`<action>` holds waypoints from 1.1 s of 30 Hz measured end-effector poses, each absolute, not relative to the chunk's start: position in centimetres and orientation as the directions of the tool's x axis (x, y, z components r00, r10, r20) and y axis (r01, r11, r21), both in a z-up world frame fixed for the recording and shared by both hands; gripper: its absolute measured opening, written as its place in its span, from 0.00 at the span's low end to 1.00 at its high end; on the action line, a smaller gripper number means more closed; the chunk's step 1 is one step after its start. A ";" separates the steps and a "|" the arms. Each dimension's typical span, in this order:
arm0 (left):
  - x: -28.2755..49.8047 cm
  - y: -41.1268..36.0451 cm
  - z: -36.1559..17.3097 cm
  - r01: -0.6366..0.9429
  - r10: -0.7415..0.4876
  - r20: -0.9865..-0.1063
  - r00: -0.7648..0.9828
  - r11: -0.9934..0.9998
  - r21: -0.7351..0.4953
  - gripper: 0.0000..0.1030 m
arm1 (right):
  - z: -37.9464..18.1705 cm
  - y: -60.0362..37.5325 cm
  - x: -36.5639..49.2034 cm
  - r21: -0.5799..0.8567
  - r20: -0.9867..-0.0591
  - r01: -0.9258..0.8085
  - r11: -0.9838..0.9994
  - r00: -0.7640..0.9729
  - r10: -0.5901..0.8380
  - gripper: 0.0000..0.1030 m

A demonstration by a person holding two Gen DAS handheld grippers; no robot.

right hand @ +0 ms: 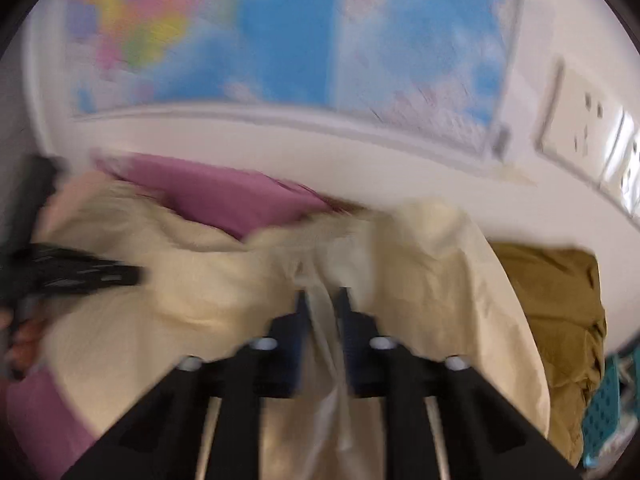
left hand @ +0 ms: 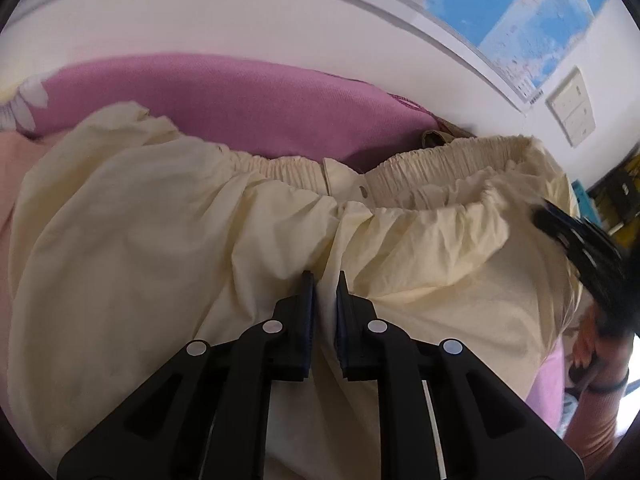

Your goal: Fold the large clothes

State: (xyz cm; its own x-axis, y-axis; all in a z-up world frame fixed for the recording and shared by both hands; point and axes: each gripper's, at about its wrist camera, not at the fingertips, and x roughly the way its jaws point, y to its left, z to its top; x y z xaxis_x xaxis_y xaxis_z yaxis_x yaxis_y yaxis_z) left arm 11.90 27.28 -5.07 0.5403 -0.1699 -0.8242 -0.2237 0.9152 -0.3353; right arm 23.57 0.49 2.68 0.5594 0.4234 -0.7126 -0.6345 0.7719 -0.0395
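The bed, under a pink cover, runs along the wall, which carries a map and a socket plate. The cream trousers lie across the bed's far side by the wall, their elastic waistband gathered and facing the wall. At the bed's right end, touching the trousers, sits an olive garment; a teal basket shows beyond it.

The left tongs are nearly closed on a pinch of cream cloth just below the waistband, near the middle seam. The right tongs are likewise nearly closed, with a fold of the same cloth running up between their pads; that view is blurred, so how deep the bite goes cannot be told. Each pair of tongs shows at the edge of the other's view, so both grips sit on the same waist end, apart.

The step in hand looks like carrying the waist end over for a fold. To do it well, both grips should hold through all layers, the hands should move together and level so the waistband stays taut between them, and the cloth should be laid down edge to edge before either lets go. The olive garment is close enough to be dragged along; keep clear of it.
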 end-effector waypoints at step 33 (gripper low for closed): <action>-4.5 31.4 -9.4 -0.254 -0.386 -0.537 0.750 0.582 -0.773 0.77 | -7.7 -14.0 19.0 0.784 -0.494 -0.231 0.577 0.332 0.804 0.75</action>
State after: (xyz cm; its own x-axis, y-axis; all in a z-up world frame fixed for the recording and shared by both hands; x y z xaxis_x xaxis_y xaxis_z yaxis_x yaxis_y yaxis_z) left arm -4.49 31.40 -9.39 0.7500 -0.3859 -0.5372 -0.2538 0.5821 -0.7725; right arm 19.04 -13.98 -7.67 0.3323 0.8036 -0.4937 -0.2308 0.5769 0.7836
